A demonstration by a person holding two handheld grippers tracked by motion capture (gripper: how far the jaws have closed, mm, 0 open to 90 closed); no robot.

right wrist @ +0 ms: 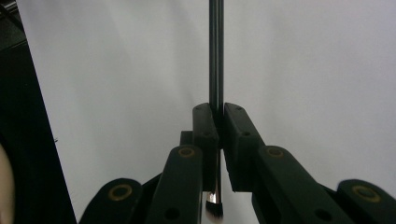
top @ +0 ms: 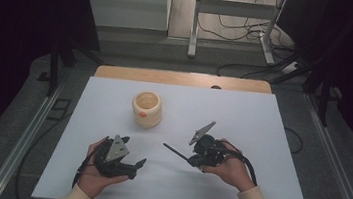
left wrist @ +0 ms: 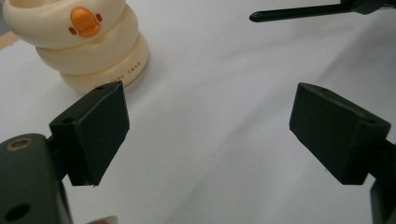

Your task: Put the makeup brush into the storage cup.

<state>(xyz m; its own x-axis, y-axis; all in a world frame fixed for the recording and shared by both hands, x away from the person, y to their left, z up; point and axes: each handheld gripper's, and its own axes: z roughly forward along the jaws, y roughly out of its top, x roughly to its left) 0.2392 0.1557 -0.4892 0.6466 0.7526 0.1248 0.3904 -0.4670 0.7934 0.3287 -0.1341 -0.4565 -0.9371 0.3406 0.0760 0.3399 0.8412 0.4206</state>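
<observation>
Right gripper clamped tight on a thin black makeup brush, handle poking out level toward the table's left edge, bristle end tucked behind the jaws. Left gripper near the front edge of the white table, jaws spread wide, nothing between them. Toward the back edge, apart from both, a cream ribbed round holder with an orange duck bill, standing upright.

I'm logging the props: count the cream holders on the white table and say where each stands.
1. The cream holder stands upright on the white table, toward the far side, left of centre, beyond the open left gripper. No others visible.
</observation>
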